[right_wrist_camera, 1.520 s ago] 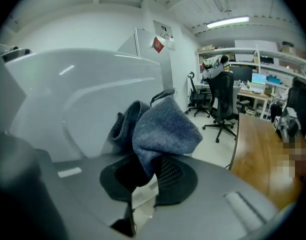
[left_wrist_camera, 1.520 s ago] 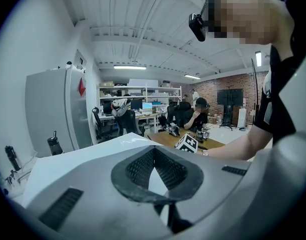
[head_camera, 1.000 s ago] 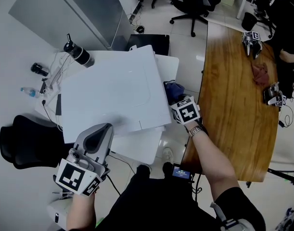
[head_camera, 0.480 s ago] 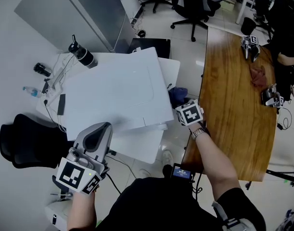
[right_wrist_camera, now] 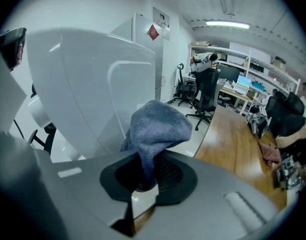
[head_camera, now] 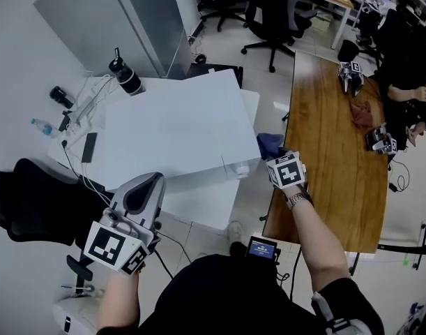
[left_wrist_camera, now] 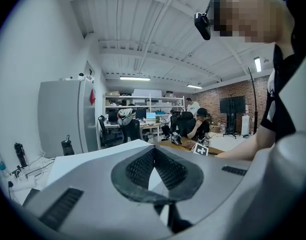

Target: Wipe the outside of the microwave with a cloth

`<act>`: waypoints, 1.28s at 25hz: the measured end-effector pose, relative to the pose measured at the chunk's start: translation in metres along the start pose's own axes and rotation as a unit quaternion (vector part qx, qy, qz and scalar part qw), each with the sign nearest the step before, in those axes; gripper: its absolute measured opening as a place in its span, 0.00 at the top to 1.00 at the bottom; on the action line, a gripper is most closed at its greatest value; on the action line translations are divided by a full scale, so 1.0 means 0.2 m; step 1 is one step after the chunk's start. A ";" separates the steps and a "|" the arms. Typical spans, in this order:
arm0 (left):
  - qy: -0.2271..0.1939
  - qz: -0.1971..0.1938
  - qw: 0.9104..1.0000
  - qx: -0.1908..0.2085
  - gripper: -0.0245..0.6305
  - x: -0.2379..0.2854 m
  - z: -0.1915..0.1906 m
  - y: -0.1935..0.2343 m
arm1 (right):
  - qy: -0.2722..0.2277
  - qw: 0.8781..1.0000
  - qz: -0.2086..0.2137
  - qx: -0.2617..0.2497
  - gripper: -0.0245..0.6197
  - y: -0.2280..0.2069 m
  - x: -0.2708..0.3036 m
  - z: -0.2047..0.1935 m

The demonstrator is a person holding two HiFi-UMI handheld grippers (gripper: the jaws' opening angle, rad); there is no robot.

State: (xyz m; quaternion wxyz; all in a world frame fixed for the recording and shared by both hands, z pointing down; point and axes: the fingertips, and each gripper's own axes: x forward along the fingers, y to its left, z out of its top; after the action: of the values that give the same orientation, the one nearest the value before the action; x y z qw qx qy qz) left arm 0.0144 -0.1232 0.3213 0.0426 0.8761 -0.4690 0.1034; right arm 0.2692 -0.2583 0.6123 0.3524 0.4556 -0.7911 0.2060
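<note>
The white microwave stands on a white table. My right gripper is shut on a blue cloth, held by the microwave's right side near its front corner. In the right gripper view the cloth bulges out of the jaws, with the microwave's white wall just to its left. I cannot tell whether cloth and wall touch. My left gripper hovers at the near left, in front of the microwave, shut with nothing in it. In the left gripper view its pads meet at the tip.
A long wooden table runs along the right with other grippers and a red cloth on it. A person sits at its far end. A black bottle, cables, a grey cabinet and a black chair lie to the left.
My right gripper has carried the cloth along the microwave's right side toward its near corner. The left gripper has shifted a little right and up. The head view has swung too.
</note>
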 end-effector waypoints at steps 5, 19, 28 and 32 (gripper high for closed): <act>-0.018 -0.005 1.000 -0.009 0.96 -0.14 -0.03 0.01 | -0.009 0.999 -0.032 -0.003 0.90 0.04 -0.19 -0.02; -0.056 -0.003 0.998 -0.031 0.96 -0.57 -0.10 0.04 | -0.031 0.997 -0.069 -0.012 0.90 0.40 -0.68 -0.17; -0.064 0.014 0.997 -0.045 0.96 -0.83 -0.19 0.10 | -0.055 0.997 -0.027 -0.045 0.90 0.86 -0.75 -0.13; -0.066 0.033 0.996 -0.051 0.96 -0.98 -0.23 0.15 | -0.067 0.995 0.006 -0.075 0.90 1.11 -0.73 -0.05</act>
State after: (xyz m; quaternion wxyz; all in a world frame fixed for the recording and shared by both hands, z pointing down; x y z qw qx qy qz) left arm -0.1227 0.0263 0.3230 0.0529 0.8616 -0.5043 0.0226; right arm 0.1297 -0.0560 0.5096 0.3303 0.4361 -0.8289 0.1174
